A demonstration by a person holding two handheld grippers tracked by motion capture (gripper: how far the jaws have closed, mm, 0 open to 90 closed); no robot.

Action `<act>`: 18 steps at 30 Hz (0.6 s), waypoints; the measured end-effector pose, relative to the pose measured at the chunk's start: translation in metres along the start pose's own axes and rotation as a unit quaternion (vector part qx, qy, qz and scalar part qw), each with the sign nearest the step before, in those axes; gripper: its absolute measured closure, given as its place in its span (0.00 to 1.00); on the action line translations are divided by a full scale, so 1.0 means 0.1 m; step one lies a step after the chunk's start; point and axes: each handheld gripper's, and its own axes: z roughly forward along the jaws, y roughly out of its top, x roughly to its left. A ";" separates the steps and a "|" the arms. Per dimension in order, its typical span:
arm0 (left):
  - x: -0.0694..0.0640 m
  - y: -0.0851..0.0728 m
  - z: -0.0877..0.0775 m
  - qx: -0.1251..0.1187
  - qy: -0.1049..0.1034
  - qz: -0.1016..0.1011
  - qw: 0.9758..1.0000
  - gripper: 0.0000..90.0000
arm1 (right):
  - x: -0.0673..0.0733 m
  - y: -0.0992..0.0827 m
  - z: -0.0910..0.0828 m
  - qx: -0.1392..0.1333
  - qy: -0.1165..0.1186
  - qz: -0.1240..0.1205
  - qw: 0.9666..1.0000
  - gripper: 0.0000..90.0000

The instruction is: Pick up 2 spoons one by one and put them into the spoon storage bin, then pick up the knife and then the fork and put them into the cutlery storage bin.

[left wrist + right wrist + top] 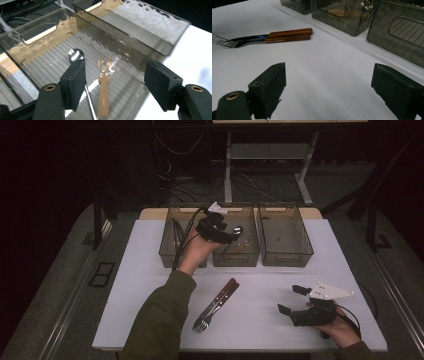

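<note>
My left gripper point(227, 234) hangs over the middle smoky plastic bin point(236, 259), jaws open and touching nothing. In the left gripper view point(117, 82) a shiny spoon bowl point(76, 54) lies on the bin's ribbed floor point(50, 65). A blurred wood-handled spoon point(104, 95) shows below and between the pads, apart from both. Two wood-handled pieces of cutlery point(216, 304) lie side by side at the table's front middle, fork tines toward me; the right gripper view shows them too point(287, 35). My right gripper point(291, 299) rests open at the front right, nothing between its jaws point(332, 85).
Three bins stand in a row at the back of the white table point(150, 310). The left bin point(170, 256) holds some dark utensils. The right bin point(286, 256) has a ribbed floor. Cables and table legs lie on the floor beyond.
</note>
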 end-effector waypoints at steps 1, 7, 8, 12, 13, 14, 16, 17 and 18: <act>-0.02 -0.03 -0.03 0.000 -0.001 0.002 1.000 0.35 | 0.01 0.00 0.00 0.002 0.001 0.004 1.000 0.14; -0.17 -0.19 -0.19 0.007 -0.010 0.018 1.000 0.33 | -0.01 0.00 0.01 0.001 -0.002 0.000 1.000 0.14; -0.20 -0.22 -0.21 0.002 -0.010 0.015 1.000 0.33 | -0.01 0.00 0.01 0.001 -0.003 0.001 1.000 0.14; -0.27 -0.34 -0.29 0.004 -0.012 0.019 1.000 0.32 | -0.01 0.00 0.00 0.000 -0.004 0.001 1.000 0.14; -0.30 -0.38 -0.31 0.001 -0.011 0.018 1.000 0.32 | -0.01 0.00 0.00 0.000 -0.004 0.001 1.000 0.14; -0.30 -0.41 -0.32 0.004 -0.013 0.022 1.000 0.32 | -0.01 0.00 0.00 0.000 -0.005 0.001 1.000 0.14; -0.32 -0.48 -0.35 0.005 -0.016 0.021 1.000 0.32 | -0.01 0.00 0.01 0.002 -0.006 0.001 1.000 0.14; -0.33 -0.52 -0.35 0.002 -0.017 0.019 1.000 0.32 | -0.02 0.00 0.01 0.003 -0.005 0.002 1.000 0.14; -0.34 -0.56 -0.37 0.003 -0.018 0.019 1.000 0.32 | -0.01 -0.01 0.02 0.004 -0.004 0.003 1.000 0.14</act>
